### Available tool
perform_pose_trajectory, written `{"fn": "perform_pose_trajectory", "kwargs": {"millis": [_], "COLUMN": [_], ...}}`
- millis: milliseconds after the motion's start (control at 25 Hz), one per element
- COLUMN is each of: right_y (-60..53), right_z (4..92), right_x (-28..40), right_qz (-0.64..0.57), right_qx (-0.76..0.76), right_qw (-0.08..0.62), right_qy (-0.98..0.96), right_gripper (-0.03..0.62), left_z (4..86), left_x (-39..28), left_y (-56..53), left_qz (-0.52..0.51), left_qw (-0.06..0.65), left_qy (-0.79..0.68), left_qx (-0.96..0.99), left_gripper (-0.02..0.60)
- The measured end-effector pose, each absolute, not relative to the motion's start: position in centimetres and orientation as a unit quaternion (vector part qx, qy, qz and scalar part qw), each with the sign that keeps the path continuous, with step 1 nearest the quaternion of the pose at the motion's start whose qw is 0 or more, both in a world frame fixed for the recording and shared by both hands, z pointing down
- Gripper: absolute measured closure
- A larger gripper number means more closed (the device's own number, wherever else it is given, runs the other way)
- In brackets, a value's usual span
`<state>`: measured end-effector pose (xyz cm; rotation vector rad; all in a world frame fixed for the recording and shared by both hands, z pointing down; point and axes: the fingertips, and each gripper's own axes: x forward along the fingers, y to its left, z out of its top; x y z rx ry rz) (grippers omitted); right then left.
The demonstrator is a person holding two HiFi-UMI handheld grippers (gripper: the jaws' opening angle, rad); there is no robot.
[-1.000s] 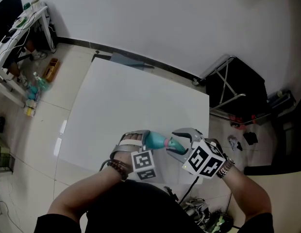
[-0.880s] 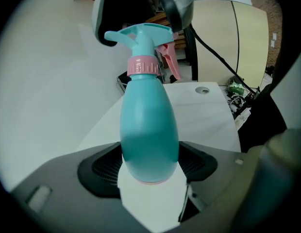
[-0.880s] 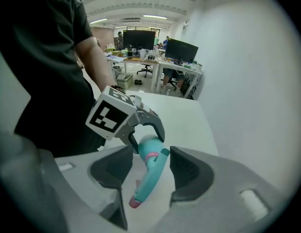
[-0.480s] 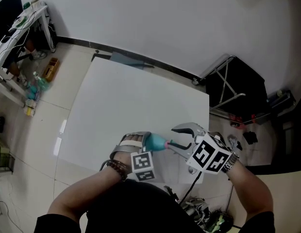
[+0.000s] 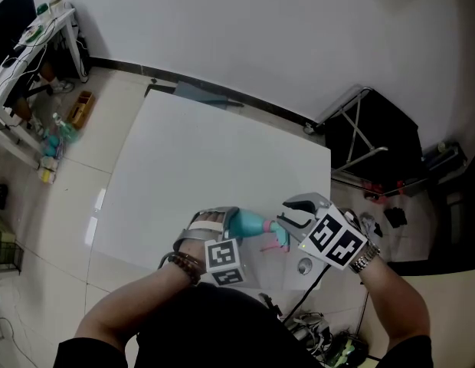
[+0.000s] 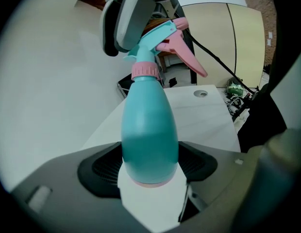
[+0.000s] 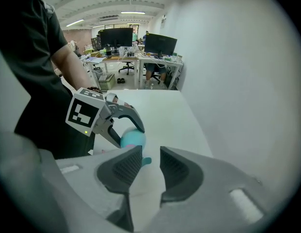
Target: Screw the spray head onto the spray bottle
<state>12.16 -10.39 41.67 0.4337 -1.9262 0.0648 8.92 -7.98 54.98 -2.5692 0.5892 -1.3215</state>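
A teal spray bottle with a pink collar sticks out of my left gripper, whose jaws are shut on its lower body. The teal spray head with its pink trigger sits on the neck. In the head view the bottle lies nearly level, pointing right at my right gripper. One of its fingers covers the nozzle. Its jaws have just been closing. A teal tip of the head shows between them beside the left pad, with a gap to the right pad.
The white table stretches away from both hands. It has a round cable hole near its corner. A black folding stand is on the floor to the right, cables lie below, and office desks with monitors stand far off.
My right gripper's jaws have narrowed and it has shifted a little to the right at the spray head. The pink trigger now juts out further in the left gripper view.
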Motion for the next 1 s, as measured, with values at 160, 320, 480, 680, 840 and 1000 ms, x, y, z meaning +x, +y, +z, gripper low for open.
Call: {"fn": "perform_pose_trajectory", "kwargs": {"millis": [160,320,480,680,840,1000], "right_y": [-10.3,-10.0,-10.5,-11.2,-10.8,-10.4], "right_z": [41.9,41.9,41.5,41.7,42.1,42.3], "right_x": [12.6,12.3,12.3,12.7,13.1,12.9], "right_qz": [0.063,0.164,0.283,0.371,0.380,0.359], "right_qx": [0.189,0.195,0.218,0.242,0.238,0.231], "right_qw": [0.542,0.498,0.429,0.378,0.379,0.392], "right_qy": [-0.817,-0.829,-0.830,-0.813,-0.810,-0.815], "right_gripper": [0.507,0.600,0.600,0.601,0.601,0.602], "left_z": [54.8,54.8,54.6,54.7,55.0,55.0], "left_x": [8.9,9.2,9.5,9.2,8.9,8.8], "left_y": [-8.0,-7.8,-7.6,-7.8,-8.1,-8.2], "left_qz": [-0.441,-0.429,-0.404,-0.383,-0.374,-0.373], "left_qw": [0.103,0.100,0.071,0.053,0.022,0.013], "left_qy": [0.198,0.193,0.195,0.204,0.212,0.208], "left_qx": [-0.869,-0.877,-0.891,-0.899,-0.902,-0.904], "left_gripper": [0.198,0.199,0.199,0.199,0.199,0.199]}}
